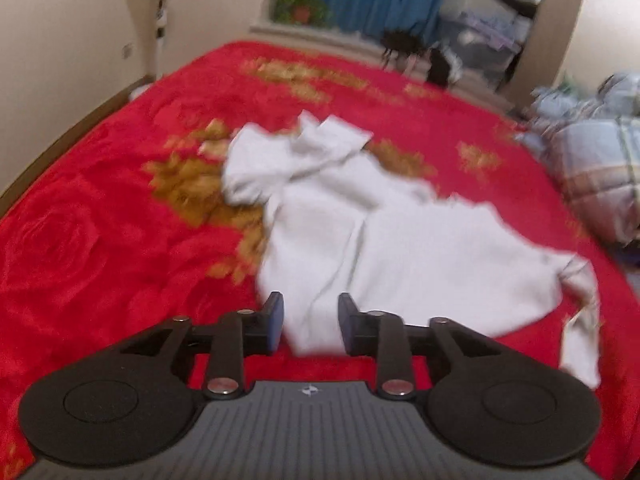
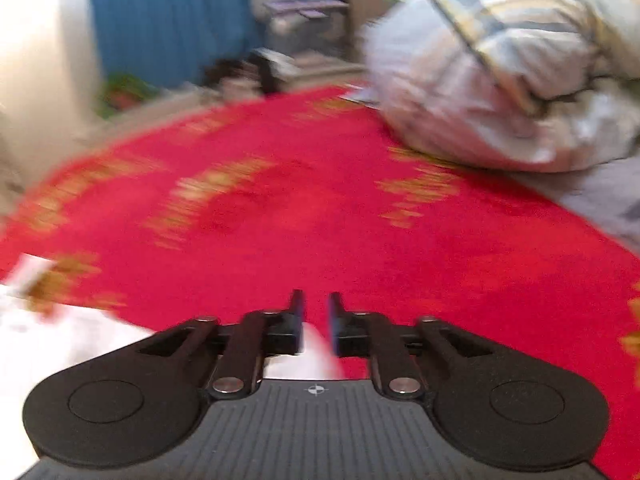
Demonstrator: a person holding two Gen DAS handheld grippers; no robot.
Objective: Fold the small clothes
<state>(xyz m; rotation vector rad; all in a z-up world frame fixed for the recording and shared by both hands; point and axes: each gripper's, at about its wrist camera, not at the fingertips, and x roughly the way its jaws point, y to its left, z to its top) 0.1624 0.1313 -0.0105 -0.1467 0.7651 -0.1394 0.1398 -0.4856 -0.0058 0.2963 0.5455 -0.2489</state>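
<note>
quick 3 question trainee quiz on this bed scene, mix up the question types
1. True or false: the white garment lies crumpled on the red blanket.
2. What stands on the windowsill? A plant B lamp C books
3. Fill in: the left gripper has its jaws ____ with nothing clamped.

Key: 1 true. 2 A, the potted plant. 3 open.

A white garment (image 1: 384, 232) is spread rumpled on the red bedspread (image 1: 100, 240), one sleeve bunched toward ten o'clock.
</note>
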